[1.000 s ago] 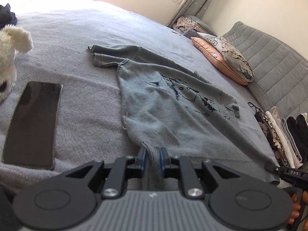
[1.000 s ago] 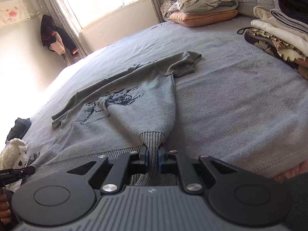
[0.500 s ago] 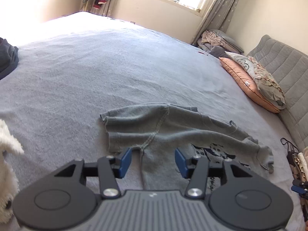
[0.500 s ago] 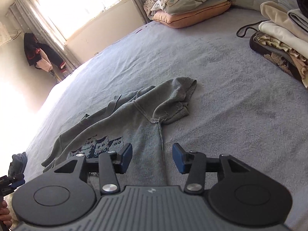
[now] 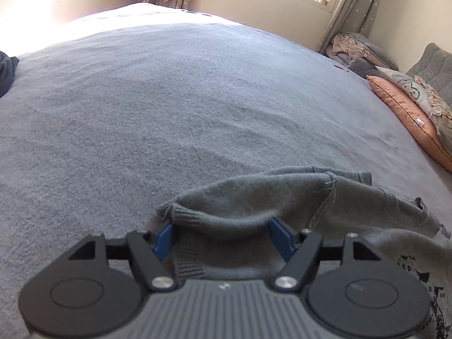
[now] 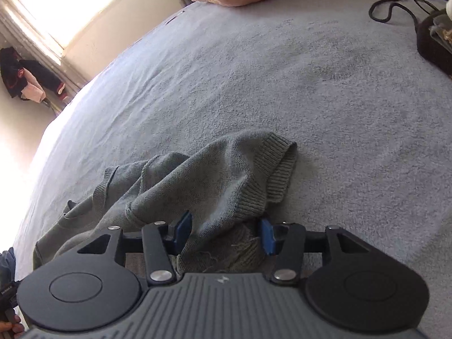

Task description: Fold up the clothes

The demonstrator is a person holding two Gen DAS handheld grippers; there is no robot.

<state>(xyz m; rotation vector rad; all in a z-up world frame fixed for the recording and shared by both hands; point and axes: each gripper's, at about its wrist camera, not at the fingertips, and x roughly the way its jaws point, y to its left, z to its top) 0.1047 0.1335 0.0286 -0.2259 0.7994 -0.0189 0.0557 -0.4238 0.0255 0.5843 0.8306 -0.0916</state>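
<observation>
Both tools gape wide, gripping nothing: left tool (image 5: pixel 221 233) straddles one sleeve cuff of the sweater (image 5: pixel 282 197), right tool (image 6: pixel 224 233) the other.

Grey knit sweater (image 5: pixel 254 200), dark print at 4 o'clock; blue-grey bedspread (image 5: pixel 169 99); peach pillow (image 5: pixel 409 113); blue finger pads (image 6: pixel 267 236).

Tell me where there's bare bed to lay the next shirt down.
Widest free patch: the grey bedspread beyond the grey sweater, running to the window wall. Also bare: the stretch between the sweater and the black strappy item in the right wrist view. Crowded: the pink pillow side, and the near edge, where left gripper and right gripper straddle the sleeves.
</observation>
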